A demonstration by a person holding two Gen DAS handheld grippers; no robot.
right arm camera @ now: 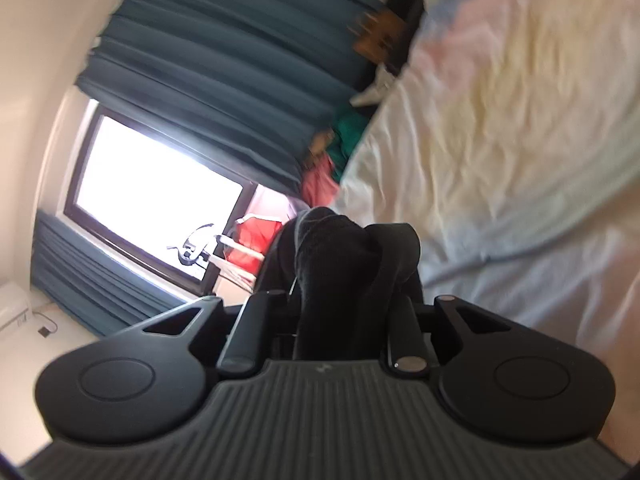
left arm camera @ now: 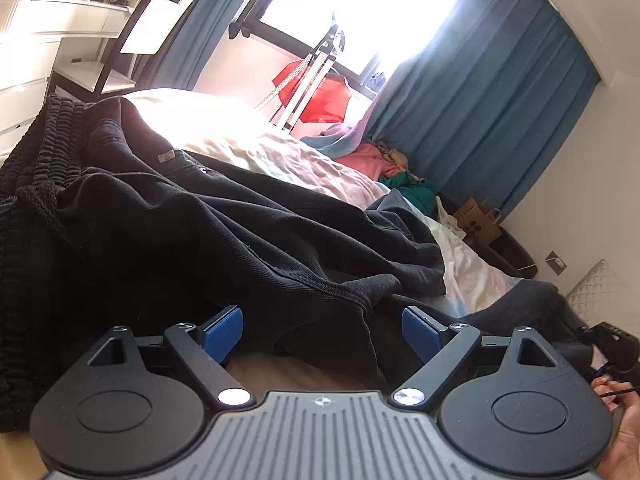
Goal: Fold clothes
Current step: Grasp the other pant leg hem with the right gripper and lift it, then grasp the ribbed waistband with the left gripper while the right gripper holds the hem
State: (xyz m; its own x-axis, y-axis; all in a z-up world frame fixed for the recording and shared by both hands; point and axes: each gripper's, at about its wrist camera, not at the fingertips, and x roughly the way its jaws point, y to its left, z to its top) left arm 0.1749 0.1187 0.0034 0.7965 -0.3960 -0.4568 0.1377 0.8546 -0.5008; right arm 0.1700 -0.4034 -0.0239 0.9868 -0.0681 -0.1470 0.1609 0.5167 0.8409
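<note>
Bedroom with teal curtains [left arm camera: 500, 92]; black trousers [left arm camera: 224, 216] spread on the pale bed [left arm camera: 280, 152].
Left gripper [left arm camera: 322, 330] spread at a hem; right gripper [right arm camera: 334, 312] pinching bunched black cloth [right arm camera: 340, 248].

Bed [left arm camera: 304, 160] with rumpled cream-white sheet. Lying on it: crumpled black denim trousers [left arm camera: 208, 216] across the near side, black ribbed knit garment [left arm camera: 36, 184] at left, pink [left arm camera: 366, 160] and green [left arm camera: 412, 192] clothes heaped at far corner.
</note>
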